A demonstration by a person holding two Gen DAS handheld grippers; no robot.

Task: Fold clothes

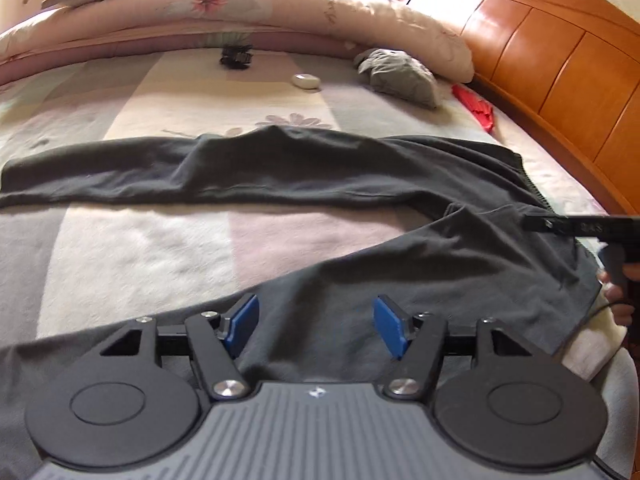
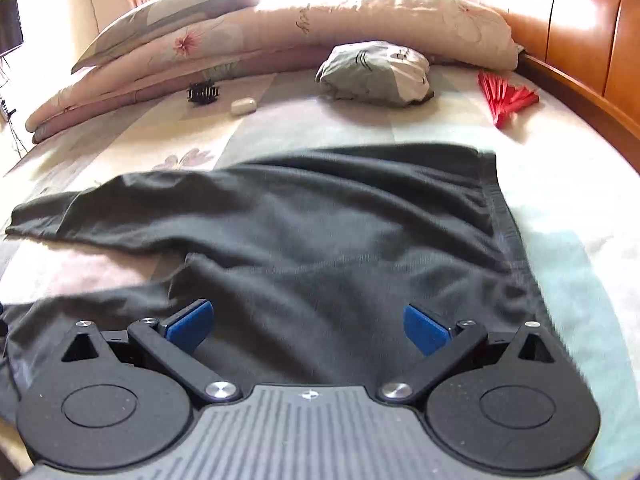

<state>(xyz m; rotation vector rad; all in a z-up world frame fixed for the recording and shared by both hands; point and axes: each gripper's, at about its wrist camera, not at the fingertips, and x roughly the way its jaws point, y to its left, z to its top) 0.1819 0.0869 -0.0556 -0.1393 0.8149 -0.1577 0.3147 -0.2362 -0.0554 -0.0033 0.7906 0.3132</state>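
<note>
Dark grey trousers [image 2: 320, 232], floral pastel-striped bedsheet [image 1: 160, 248], red fan [image 2: 506, 98], blue-padded jaws.

Bare bed [image 2: 560, 200] lies open right of the dark trousers [image 2: 320, 220] and between their legs, while far off a grey bundle [image 2: 372, 76], red fan [image 2: 506, 96], hair clip [image 2: 204, 94] and folded quilt [image 2: 280, 28] stand in the way.

Left wrist view: we look low and close over the dark grey cloth trousers [image 1: 320, 184], toward the folded flowery quilt [image 1: 240, 8].
Right wrist view: we look the same way, close above the waistband end.
Shared: trousers [image 2: 320, 220], quilt [image 2: 320, 20], wooden headboard [image 1: 540, 60].
</note>
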